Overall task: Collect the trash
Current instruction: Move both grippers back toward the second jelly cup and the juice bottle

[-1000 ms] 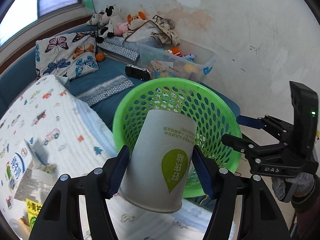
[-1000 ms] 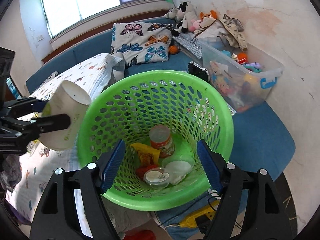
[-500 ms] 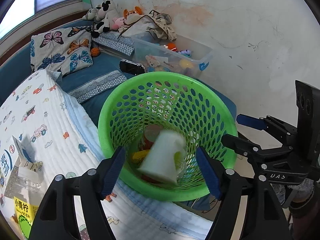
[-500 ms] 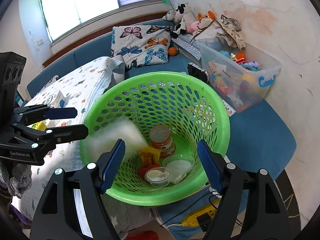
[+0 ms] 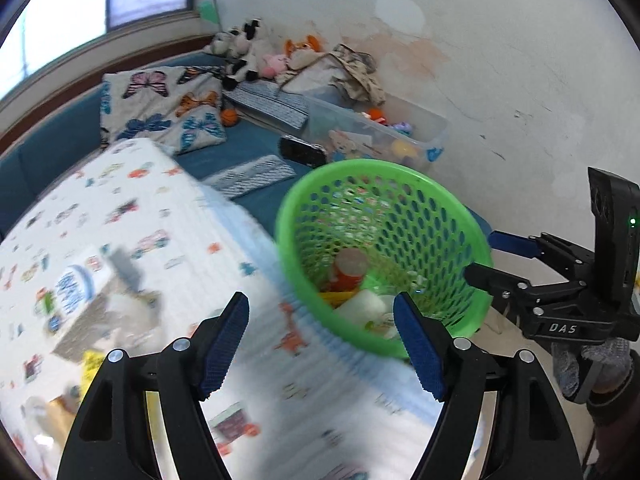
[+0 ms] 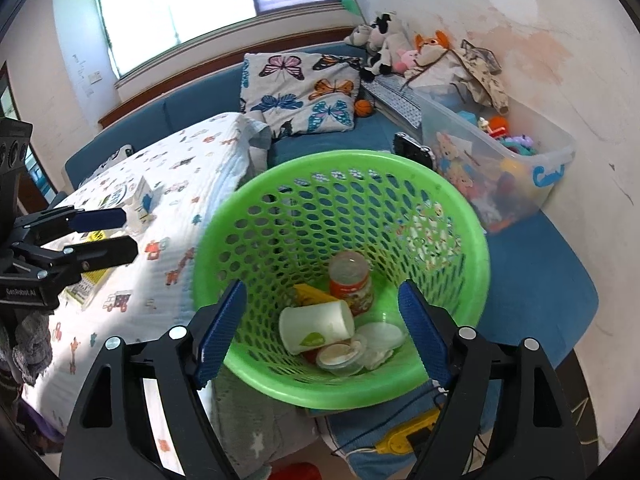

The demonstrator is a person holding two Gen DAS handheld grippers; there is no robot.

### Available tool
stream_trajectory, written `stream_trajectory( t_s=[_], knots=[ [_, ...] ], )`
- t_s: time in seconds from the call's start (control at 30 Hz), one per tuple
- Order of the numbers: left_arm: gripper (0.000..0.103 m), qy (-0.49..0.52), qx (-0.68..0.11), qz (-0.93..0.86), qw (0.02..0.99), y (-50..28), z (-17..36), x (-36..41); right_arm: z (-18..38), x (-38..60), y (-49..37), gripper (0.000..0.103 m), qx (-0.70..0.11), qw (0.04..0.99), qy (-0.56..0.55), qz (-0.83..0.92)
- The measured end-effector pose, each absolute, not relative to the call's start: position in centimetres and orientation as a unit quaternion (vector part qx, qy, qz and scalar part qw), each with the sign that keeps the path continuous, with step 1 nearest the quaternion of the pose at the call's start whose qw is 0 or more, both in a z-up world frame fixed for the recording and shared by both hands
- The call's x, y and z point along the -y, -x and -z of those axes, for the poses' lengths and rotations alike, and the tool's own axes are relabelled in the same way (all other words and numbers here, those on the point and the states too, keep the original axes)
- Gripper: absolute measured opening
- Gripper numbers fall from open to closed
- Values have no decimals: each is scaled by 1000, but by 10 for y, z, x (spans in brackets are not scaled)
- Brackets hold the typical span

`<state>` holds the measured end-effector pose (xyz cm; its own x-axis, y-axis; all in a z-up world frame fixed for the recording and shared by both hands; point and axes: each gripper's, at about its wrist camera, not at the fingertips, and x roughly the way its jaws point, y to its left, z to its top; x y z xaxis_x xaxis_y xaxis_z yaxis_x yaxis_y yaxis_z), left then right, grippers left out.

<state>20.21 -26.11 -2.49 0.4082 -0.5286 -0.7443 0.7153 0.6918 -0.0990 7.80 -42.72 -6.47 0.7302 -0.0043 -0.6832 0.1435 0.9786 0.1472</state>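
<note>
Both jaws apart, empty; right jaws just widened. Paper cup [image 6: 316, 326] lies in green basket [image 6: 472, 240]. Next trash, milk carton [image 6: 138, 200], left of frame on bed: light, crushable; grip flat sides gently.

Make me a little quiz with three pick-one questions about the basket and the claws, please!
1. Where is the white paper cup?
A. lying in the green basket
B. on the blanket
C. held in a claw

2. What colour are the pads on the claw fingers?
A. red
B. blue
C. yellow

3. How is the left claw?
A. shut on a cup
B. shut on a box
C. open, with nothing in it

Answers:
1. A, the cup lies on its side at the basket's bottom, beside the orange can.
2. B, both claws' pads are blue.
3. C, its jaws have just been opening, and nothing is between them.
</note>
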Motion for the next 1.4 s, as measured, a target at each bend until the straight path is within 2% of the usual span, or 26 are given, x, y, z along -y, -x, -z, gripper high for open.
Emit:
stream_trajectory(
  t_s=[0.33, 0.63, 0.7, 0.97, 1.13, 1.27, 1.4],
  knots=[
    [72, -96, -378, 298, 872, -206, 13, 175, 59, 390, -91, 78, -365, 927, -86, 4],
    [77, -76, -347, 197, 914, -209, 0, 91, 55, 343, -108, 79, -368, 926, -73, -39],
    [81, -68, -350, 182, 916, -210, 3, 73, 53, 333, -112, 79, -368, 926, -70, -48],
    [80, -25, -394, 171, 903, -220, 30, 34, 45, 295, -124, 79, -367, 925, -57, -77],
    [73, -19, -405, 183, 896, -221, 45, 31, 47, 277, -130, 79, -374, 922, -47, -86],
    [71, -23, -407, 185, 894, -224, 52, 32, 49, 265, -132, 79, -378, 920, -44, -92],
    [59, -28, -406, 194, 892, -226, 55, 34, 50, 253, -136, 79, -383, 917, -41, -101]
  ],
)
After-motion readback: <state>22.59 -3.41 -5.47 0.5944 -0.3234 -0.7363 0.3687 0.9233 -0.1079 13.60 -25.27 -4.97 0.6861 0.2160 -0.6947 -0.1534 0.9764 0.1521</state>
